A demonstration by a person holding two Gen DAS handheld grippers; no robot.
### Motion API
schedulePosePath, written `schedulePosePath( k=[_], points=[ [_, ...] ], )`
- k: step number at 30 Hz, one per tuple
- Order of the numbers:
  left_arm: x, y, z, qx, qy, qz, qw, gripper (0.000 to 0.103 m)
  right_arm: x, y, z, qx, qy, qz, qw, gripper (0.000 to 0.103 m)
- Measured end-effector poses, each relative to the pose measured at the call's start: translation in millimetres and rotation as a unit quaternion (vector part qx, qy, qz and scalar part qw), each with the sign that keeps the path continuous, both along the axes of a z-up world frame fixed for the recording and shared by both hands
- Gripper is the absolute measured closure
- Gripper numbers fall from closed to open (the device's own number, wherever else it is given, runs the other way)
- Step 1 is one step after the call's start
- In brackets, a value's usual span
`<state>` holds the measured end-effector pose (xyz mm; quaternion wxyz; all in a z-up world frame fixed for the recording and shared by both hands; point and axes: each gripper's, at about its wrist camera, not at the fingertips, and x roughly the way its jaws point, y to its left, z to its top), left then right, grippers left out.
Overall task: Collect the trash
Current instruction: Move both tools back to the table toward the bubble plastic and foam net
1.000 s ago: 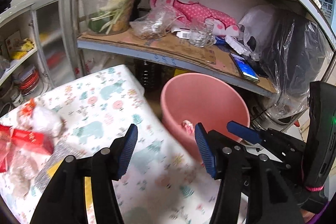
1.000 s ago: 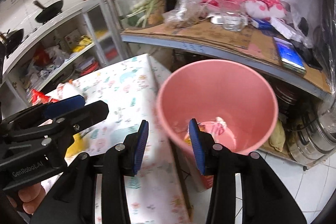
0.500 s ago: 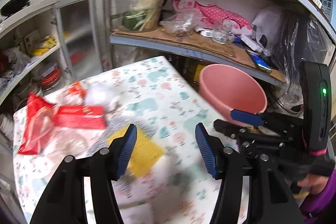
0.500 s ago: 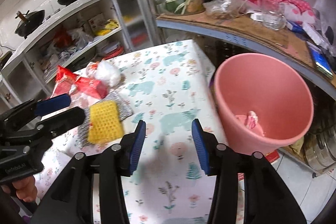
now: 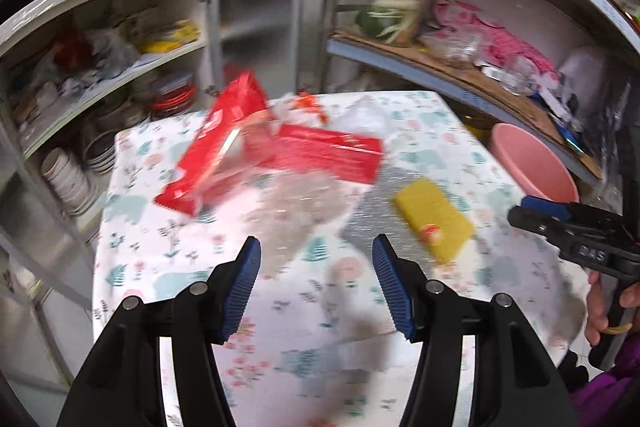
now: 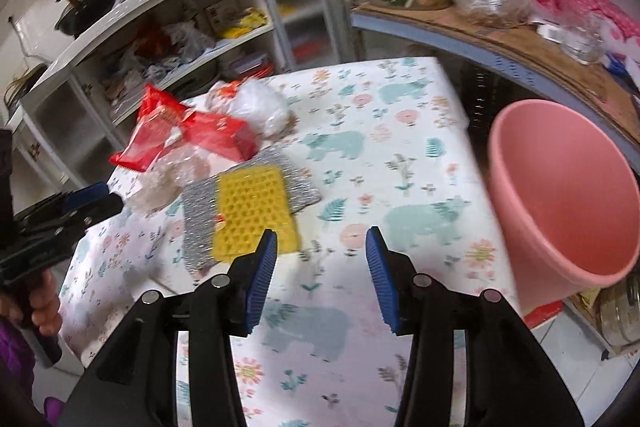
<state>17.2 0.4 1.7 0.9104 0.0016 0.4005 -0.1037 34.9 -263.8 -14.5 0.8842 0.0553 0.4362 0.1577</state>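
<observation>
Trash lies on the table's patterned cloth: red wrappers, a red packet, crumpled clear plastic and a white bag. A yellow sponge sits on a silver scouring pad. My left gripper hangs open over the cloth, just short of the clear plastic, with nothing between its pads. My right gripper is open and empty too, just right of the sponge. The pink bucket stands beside the table's right edge.
White open shelves with bowls, bags and pans stand behind the table. A metal rack on the right carries vegetables, plastic bags and a glass on cardboard. A person's hand holds the right gripper's handle.
Both grippers have swung left, away from the pink bucket and over the table. The trash pile and sponge have come into the middle of both views. Both stayed empty.
</observation>
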Motion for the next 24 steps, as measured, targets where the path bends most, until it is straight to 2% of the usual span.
schedulePosePath(
  k=[9, 12, 14, 17, 21, 24],
  points=[
    [31, 6, -24, 0.017, 0.019, 0.003, 0.9997, 0.046, 10, 29, -3, -0.005, 0.006, 0.040, 0.999, 0.056],
    [35, 3, -33, 0.013, 0.029, -0.008, 0.9995, 0.058, 14, 33, -7, -0.004, 0.014, 0.044, 0.999, 0.056],
    [35, 3, -36, 0.015, 0.029, -0.008, 0.9994, 0.078, 17, 36, -10, -0.004, 0.019, 0.047, 0.999, 0.056],
    [32, 7, -37, 0.009, 0.025, -0.006, 0.9996, 0.090, 23, 44, -16, -0.015, 0.029, 0.049, 0.998, 0.056],
    [24, 11, -31, 0.001, 0.016, -0.008, 0.9998, 0.092, 29, 51, -27, -0.033, 0.033, 0.052, 0.998, 0.056],
    [17, 12, -24, -0.004, 0.007, -0.010, 0.9999, 0.092, 29, 52, -29, -0.027, 0.027, 0.053, 0.998, 0.056]
  ],
)
